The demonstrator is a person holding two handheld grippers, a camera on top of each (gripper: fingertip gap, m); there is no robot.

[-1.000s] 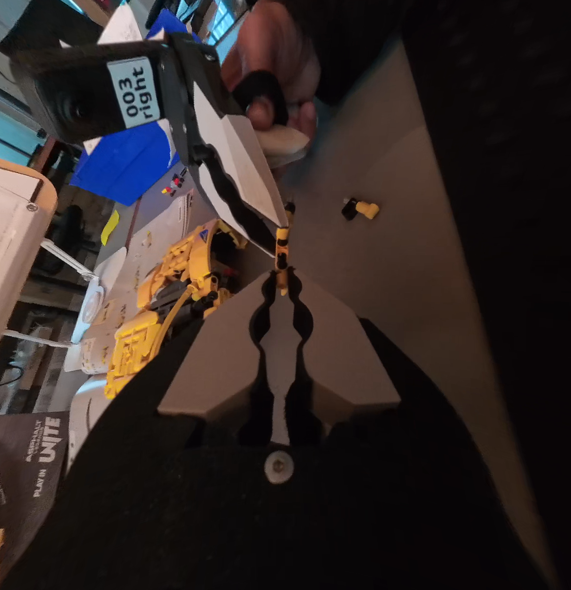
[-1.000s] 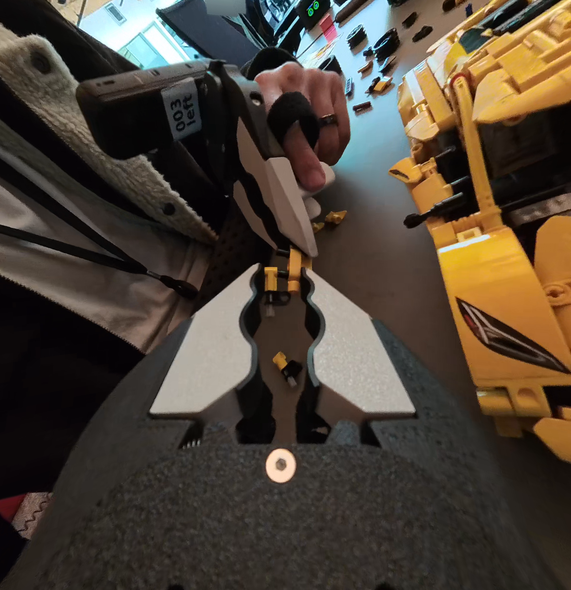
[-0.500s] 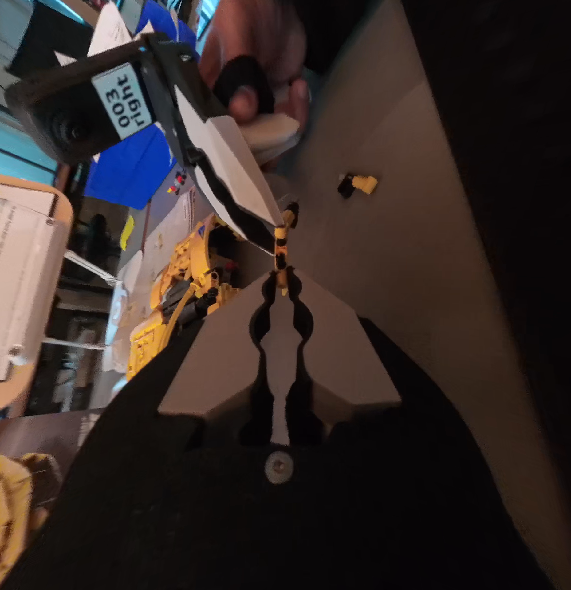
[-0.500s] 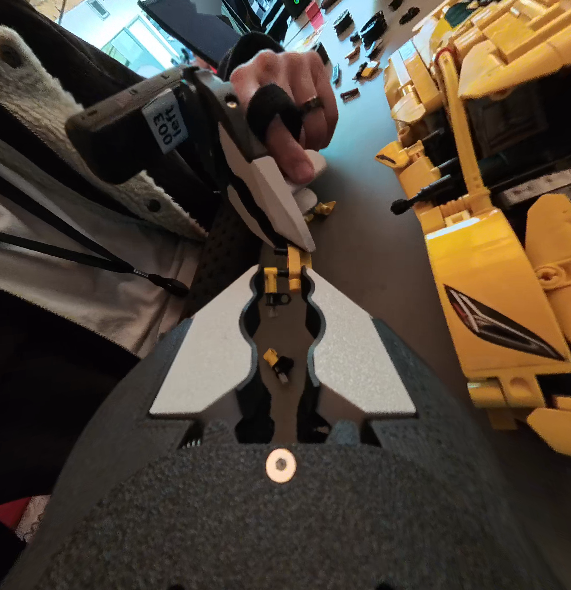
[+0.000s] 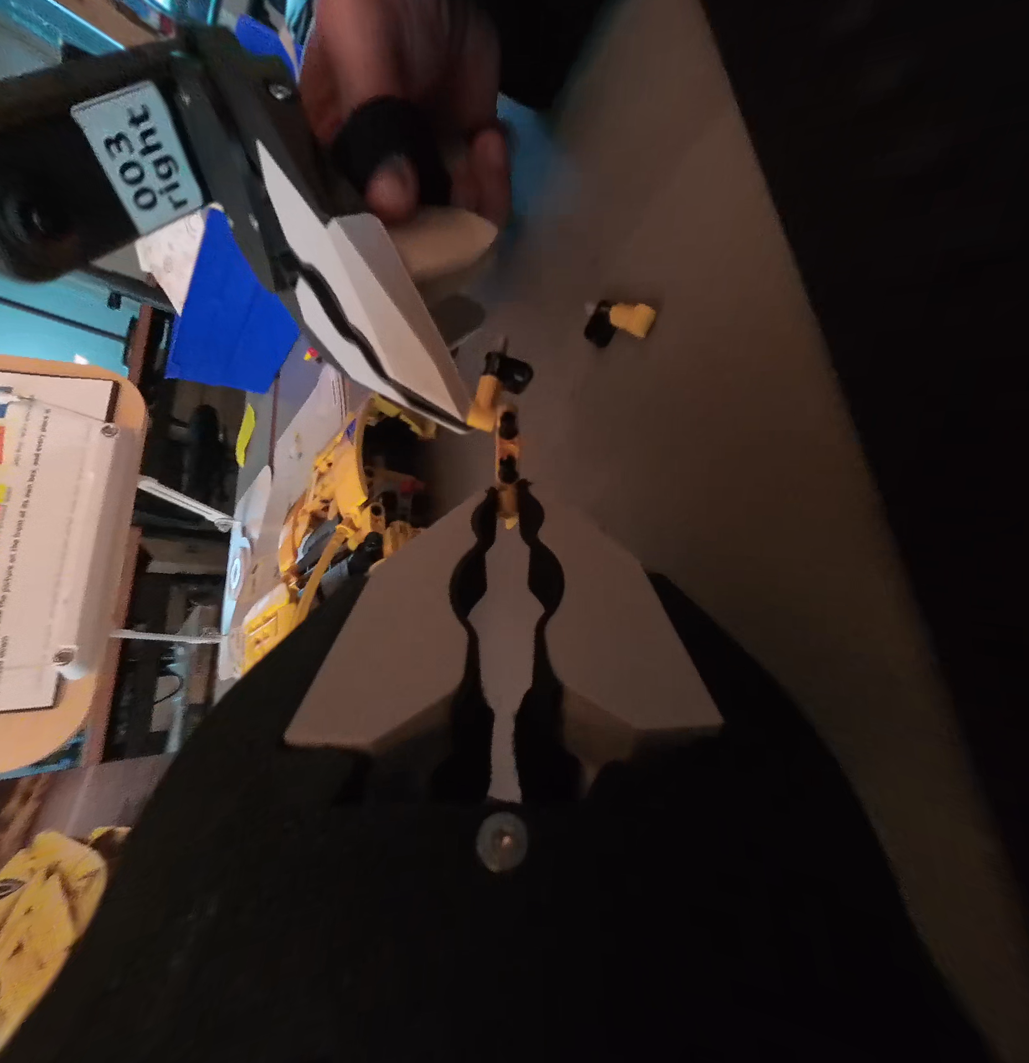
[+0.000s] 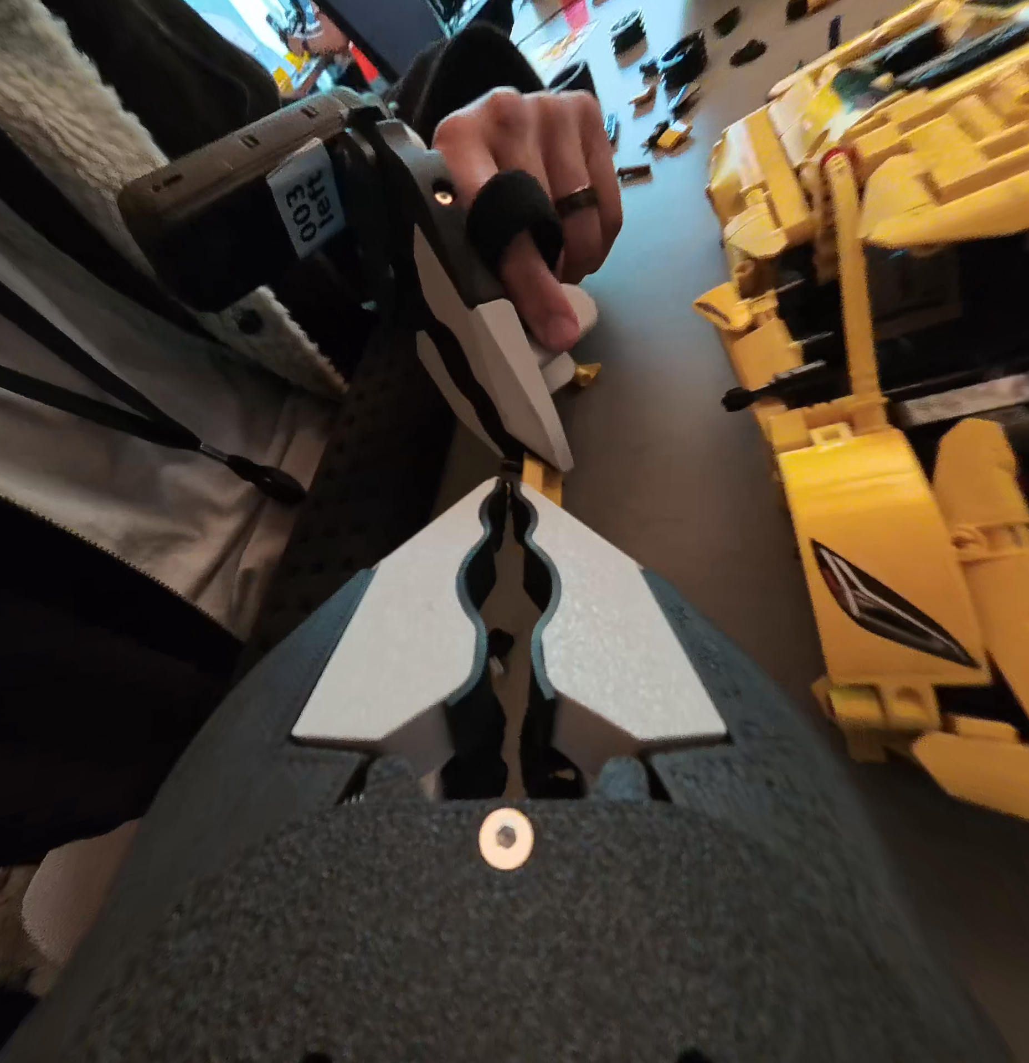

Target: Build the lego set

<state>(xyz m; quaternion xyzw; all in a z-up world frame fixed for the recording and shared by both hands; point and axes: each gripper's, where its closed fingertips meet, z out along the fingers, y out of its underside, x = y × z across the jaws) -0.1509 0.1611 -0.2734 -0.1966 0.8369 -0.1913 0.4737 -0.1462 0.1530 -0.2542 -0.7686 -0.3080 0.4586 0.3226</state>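
My left gripper (image 5: 506, 499) is shut on the near end of a short yellow beam (image 5: 507, 454) with black holes, held above the grey table (image 5: 702, 460). My right gripper (image 5: 463, 417) comes in from the upper left and is shut on a small yellow-and-black connector (image 5: 492, 386) at the beam's far end. In the right wrist view my right gripper (image 6: 509, 489) has its jaws almost touching. The left gripper (image 6: 551, 460) meets it tip to tip with the yellow beam (image 6: 544, 480) between them. The connector is hidden there.
A large yellow lego car (image 6: 874, 460) lies to the right, also seen in the left wrist view (image 5: 345, 517). A loose yellow-and-black piece (image 5: 618, 319) lies on the table. Several loose parts (image 6: 673, 52) lie at the far end. A person's jacket (image 6: 98, 402) is close on the left. My left and right fingertips are right by each other. Both grippers' tips are roughly 6 cm from the loose yellow-and-black piece (image 5: 618, 319).
My right gripper's jaws, open around the connector before, have shut on it. The left gripper kept its hold on the beam. Both views have shifted slightly.
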